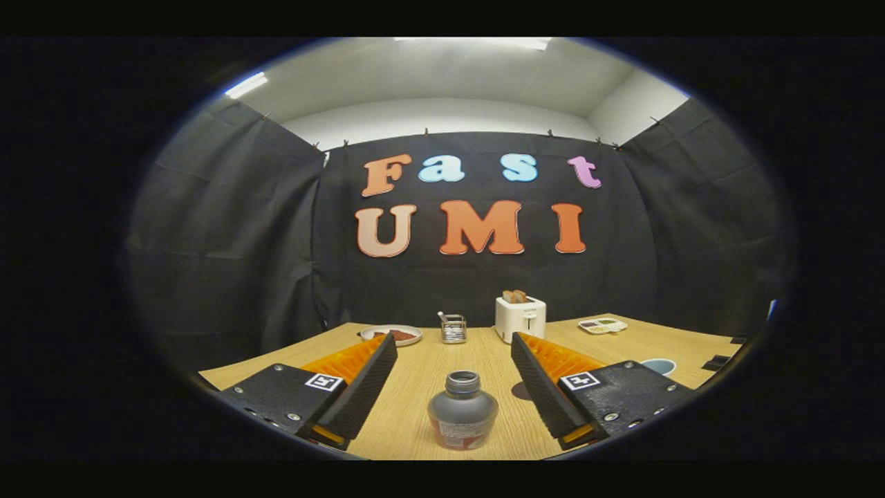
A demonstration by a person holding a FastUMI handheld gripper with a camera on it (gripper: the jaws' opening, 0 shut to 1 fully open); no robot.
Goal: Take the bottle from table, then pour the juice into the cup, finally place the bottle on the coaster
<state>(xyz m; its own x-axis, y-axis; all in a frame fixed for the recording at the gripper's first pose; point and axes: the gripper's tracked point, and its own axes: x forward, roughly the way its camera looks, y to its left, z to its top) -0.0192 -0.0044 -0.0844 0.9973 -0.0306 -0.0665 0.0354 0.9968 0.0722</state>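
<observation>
- The gripper (454, 387) has its fingers spread wide, touching nothing, with the bottle (462, 411) standing upright between them on the table (415, 373).
- The bottle is squat and round-bellied with a narrow neck; it looks like smooth glass or hard plastic, so probably stiff, slippery and fairly heavy if full.
- The best hold is likely across the belly's widest part, squeezed firmly and squarely.
- A dark coaster (522, 391) seems to lie beside the right finger; the cup (658, 366) sits beyond it.
- Farther off stand a toaster (520, 317), a small rack (453, 328) and a plate (391, 335).
</observation>
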